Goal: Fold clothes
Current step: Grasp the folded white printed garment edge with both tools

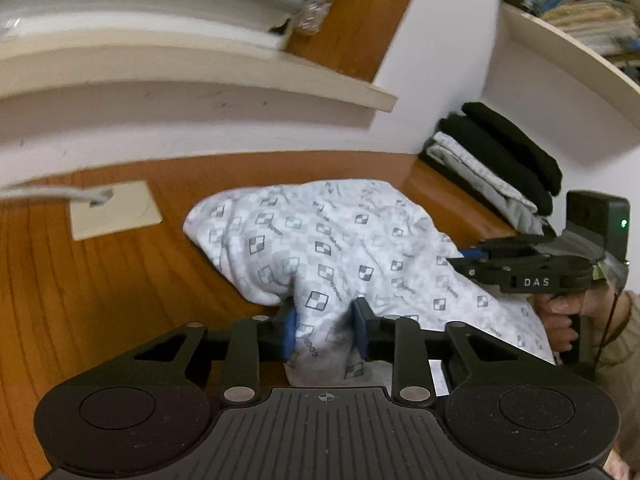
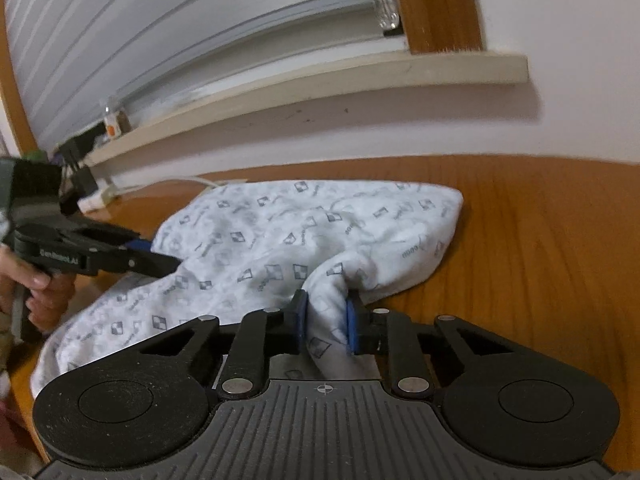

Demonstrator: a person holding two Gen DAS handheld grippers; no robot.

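Clearly a two-handed job: soft printed cloth, pinched at both near corners

Plainly the garment (image 1: 340, 240) is the thing to be folded: a white piece of clothing with small grey checker squares, lying in a loose, rumpled heap on the wooden table (image 1: 100, 280), close to the wall under the window sill (image 1: 200, 76). It looks light, thin and floppy, with no stiffness of its own; it sags and wrinkles wherever it is not held. I judge it will drape and bunch rather than keep any shape, so a fold needs both ends carried together and laid flat.

Both tools are at work. The left gripper (image 1: 326, 330) has its jaws mostly closed, blue pads pressing a gathered tuck of the cloth from each side. The right gripper (image 2: 324, 322) is likewise nearly closed on a bunched fold near the garment's other side, the fabric squeezed into a narrow ridge between its pads. Each is held by a hand (image 1: 560, 320) on a pistol-style handle.

Cotton of this sort is not slippery, yet a pinch on a thick wad can slip by layers; the outer layer may stay while inner ones slide out. A better hold is at a hem or corner, where the fabric is a single edge, not mid-heap. Which part of the garment each pinch has, I cannot tell.

A stack of folded clothes (image 1: 500, 160), black on top of pale, sits at the table's far corner, well apart from the heap.
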